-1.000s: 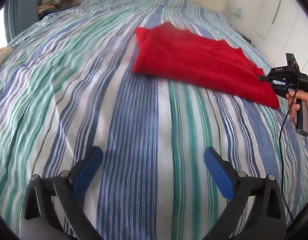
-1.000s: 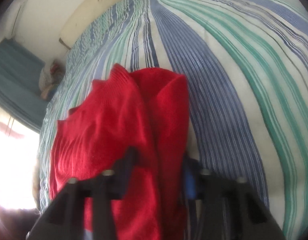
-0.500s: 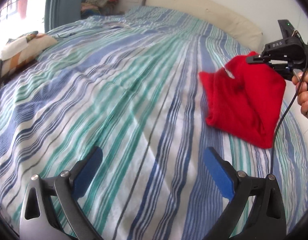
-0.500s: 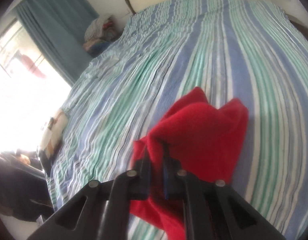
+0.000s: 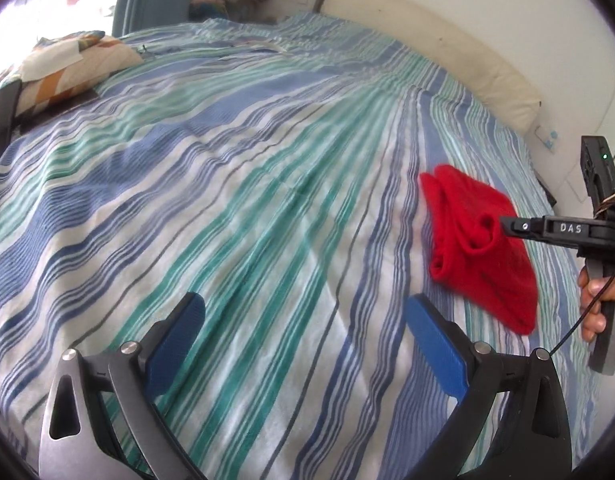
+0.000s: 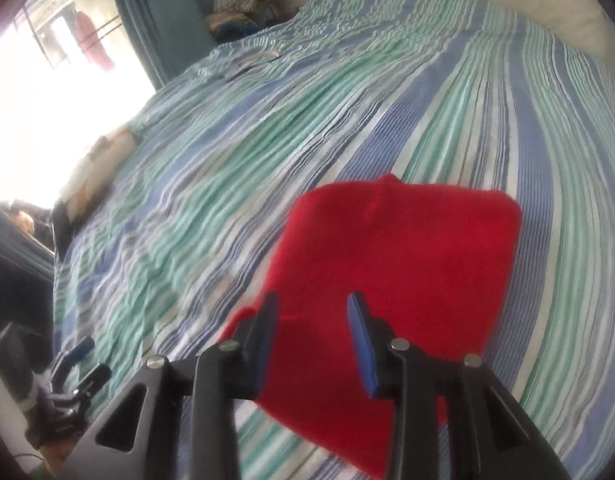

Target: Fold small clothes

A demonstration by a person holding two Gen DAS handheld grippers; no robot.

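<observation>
Two grippers over a striped bed sheet (image 5: pixel 247 200): left gripper (image 5: pixel 307 336) hangs w/ blue pads spread wide, nothing between them, well apart from the folded red garment (image 5: pixel 483 248) lying flat on the sheet's right side. Right gripper (image 6: pixel 313 340) sits above the garment's near edge, fingers parted & not pinching the cloth
</observation>
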